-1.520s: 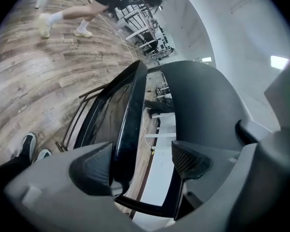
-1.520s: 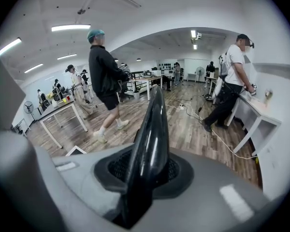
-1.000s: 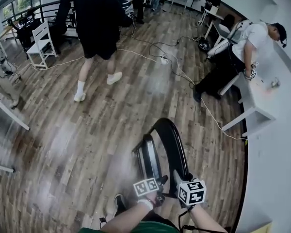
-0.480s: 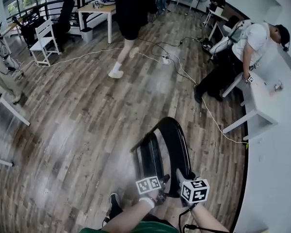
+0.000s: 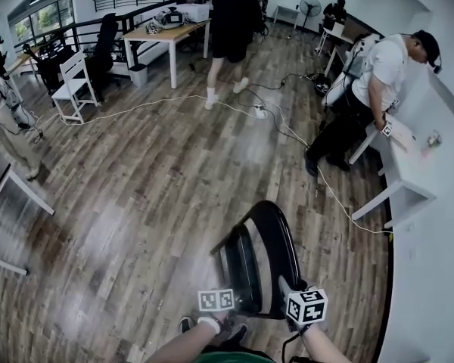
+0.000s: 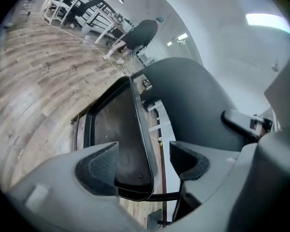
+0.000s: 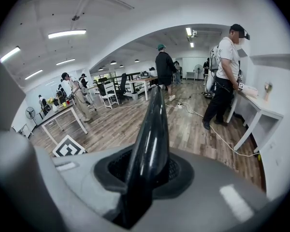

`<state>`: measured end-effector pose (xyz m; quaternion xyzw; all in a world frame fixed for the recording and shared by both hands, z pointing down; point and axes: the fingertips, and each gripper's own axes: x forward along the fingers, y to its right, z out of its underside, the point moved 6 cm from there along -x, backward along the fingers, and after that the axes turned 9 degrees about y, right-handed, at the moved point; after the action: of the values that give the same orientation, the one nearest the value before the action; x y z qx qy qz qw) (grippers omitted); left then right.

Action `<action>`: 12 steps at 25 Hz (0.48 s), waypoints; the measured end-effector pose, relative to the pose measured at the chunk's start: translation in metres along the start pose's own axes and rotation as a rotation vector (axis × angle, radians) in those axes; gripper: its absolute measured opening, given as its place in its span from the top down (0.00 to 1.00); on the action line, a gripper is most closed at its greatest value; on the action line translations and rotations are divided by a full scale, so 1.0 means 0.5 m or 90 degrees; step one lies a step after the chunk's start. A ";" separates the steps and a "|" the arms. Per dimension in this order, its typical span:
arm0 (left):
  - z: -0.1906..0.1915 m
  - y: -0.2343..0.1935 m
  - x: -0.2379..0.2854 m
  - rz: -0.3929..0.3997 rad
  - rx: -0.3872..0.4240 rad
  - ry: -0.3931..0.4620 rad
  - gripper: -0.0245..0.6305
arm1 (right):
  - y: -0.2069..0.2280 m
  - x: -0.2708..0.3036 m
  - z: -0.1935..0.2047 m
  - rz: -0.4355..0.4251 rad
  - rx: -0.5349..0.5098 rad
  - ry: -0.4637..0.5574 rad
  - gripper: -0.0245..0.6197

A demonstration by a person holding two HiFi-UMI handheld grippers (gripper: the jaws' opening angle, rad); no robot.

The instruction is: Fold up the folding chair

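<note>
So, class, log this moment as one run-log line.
task: fold folding chair | left tongs: open, just closing, seat edge between, ungripped | right tongs: shut on backrest

The folding chair (image 5: 276, 240) is glossy black, the plank floor (image 5: 136, 195) brown wood-grain.

- The person in black (image 5: 231, 21) walked from the middle of the floor (image 5: 136, 195) to its far edge, and ended just beside the wooden table (image 5: 166, 30);
- the person at the white desk (image 5: 412, 169) rose from a deep stoop over its front edge to nearly upright (image 5: 374, 74);
- the left gripper (image 6: 144, 164) drew back a little from the seat (image 5: 242, 267) of the folding chair (image 5: 280, 244) toward the floor's near edge, and its marker cube rolled more level; its jaws had just been closing slightly, with the seat's rim between them and the pads clear of it;
- the head view tilted up, so more of the floor's far edge showed.
</note>
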<state>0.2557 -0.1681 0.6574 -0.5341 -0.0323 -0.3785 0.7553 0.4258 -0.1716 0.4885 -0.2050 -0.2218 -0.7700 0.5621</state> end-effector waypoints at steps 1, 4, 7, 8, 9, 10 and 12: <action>-0.021 -0.003 -0.022 0.005 -0.002 0.014 0.45 | -0.003 0.000 -0.001 0.000 -0.001 -0.001 0.83; -0.076 0.000 -0.091 0.026 0.010 0.053 0.45 | -0.010 -0.004 0.003 0.000 -0.002 -0.003 0.83; -0.127 0.013 -0.151 0.039 0.046 0.079 0.51 | -0.019 -0.003 0.003 0.001 -0.007 -0.001 0.82; -0.142 0.020 -0.171 0.036 0.069 0.082 0.54 | -0.024 -0.003 0.002 0.001 -0.008 -0.001 0.82; -0.156 0.028 -0.192 0.031 0.099 0.084 0.59 | -0.029 -0.004 0.001 0.001 -0.010 -0.001 0.82; -0.168 0.040 -0.213 0.029 0.132 0.088 0.63 | -0.035 -0.004 0.001 0.001 -0.012 -0.002 0.82; -0.191 0.068 -0.252 0.025 0.209 0.099 0.69 | -0.043 -0.007 0.005 0.001 -0.013 -0.001 0.82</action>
<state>0.1528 -0.1751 0.5329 -0.3731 -0.0249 -0.3938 0.8397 0.4065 -0.1618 0.4861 -0.2117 -0.2139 -0.7715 0.5605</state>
